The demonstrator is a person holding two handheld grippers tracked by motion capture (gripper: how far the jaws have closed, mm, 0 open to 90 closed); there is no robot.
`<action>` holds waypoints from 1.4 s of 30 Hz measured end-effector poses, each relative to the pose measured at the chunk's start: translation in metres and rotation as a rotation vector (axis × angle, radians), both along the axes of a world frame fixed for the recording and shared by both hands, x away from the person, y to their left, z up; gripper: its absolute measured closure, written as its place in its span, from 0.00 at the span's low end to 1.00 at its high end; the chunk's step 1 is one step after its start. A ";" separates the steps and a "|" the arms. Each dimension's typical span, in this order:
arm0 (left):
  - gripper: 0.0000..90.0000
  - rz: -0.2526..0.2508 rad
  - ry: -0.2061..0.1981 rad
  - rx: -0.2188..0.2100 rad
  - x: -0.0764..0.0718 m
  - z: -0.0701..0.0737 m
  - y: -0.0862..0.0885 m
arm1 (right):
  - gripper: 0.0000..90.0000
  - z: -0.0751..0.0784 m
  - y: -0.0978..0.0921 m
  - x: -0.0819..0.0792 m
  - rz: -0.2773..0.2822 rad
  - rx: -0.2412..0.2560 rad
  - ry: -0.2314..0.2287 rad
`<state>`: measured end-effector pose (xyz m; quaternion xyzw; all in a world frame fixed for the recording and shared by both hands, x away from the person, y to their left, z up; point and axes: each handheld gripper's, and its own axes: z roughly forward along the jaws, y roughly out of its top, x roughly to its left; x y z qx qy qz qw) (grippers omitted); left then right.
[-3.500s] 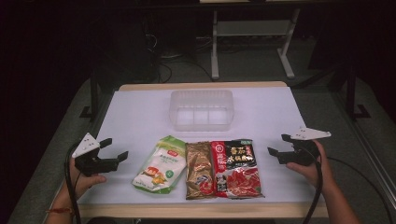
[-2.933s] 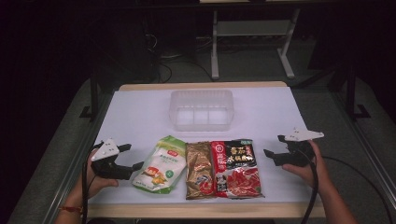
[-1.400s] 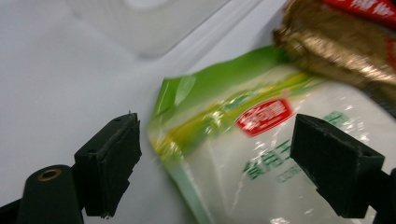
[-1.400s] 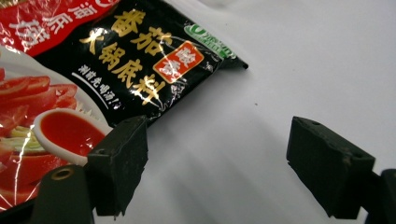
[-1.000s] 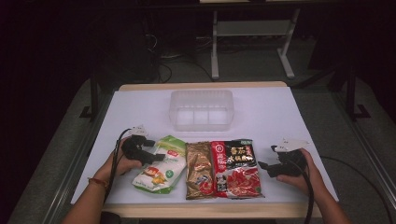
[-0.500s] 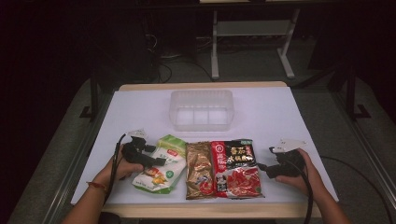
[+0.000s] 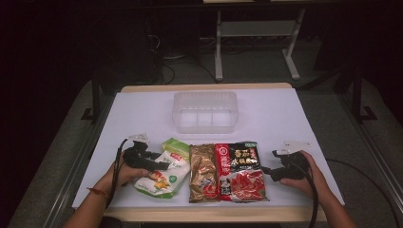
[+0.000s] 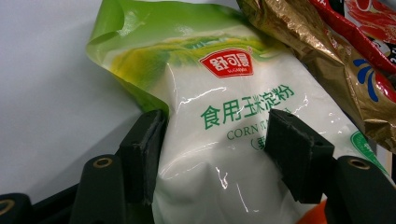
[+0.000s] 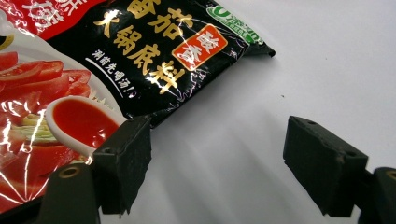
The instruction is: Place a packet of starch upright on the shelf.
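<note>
On the white bench (image 7: pixel 285 118), three packets lie side by side near the front edge. The left claw (image 8: pixel 215 154) sits over the green-and-white cornstarch bag (image 8: pixel 224 121) (leftmost of the row), its jaws spread apart with the bag bulging between them, not squeezed. The right claw (image 9: pixel 217 168) is open too, one jaw at the edge of the red-and-black soup base packet (image 9: pixel 116 60). A gold packet (image 7: pixel 203 172) lies between the two, and a clear plastic tub (image 7: pixel 205 111) stands farther back.
</note>
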<state>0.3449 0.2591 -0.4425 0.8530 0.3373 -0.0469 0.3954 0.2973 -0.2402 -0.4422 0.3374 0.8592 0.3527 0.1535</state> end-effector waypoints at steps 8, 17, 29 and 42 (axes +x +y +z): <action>0.37 0.041 -0.003 0.008 -0.004 -0.002 -0.006 | 0.25 0.000 -0.001 0.001 -0.005 0.015 0.014; 0.54 0.100 -0.033 0.064 -0.009 0.002 -0.012 | 0.25 0.000 0.000 0.002 -0.003 0.026 0.011; 0.91 0.113 -0.185 0.173 -0.021 0.012 -0.016 | 0.26 0.000 -0.001 0.004 -0.002 0.021 0.006; 0.33 0.087 -0.116 0.048 -0.024 0.020 0.012 | 0.26 0.001 -0.004 0.004 -0.010 0.022 0.004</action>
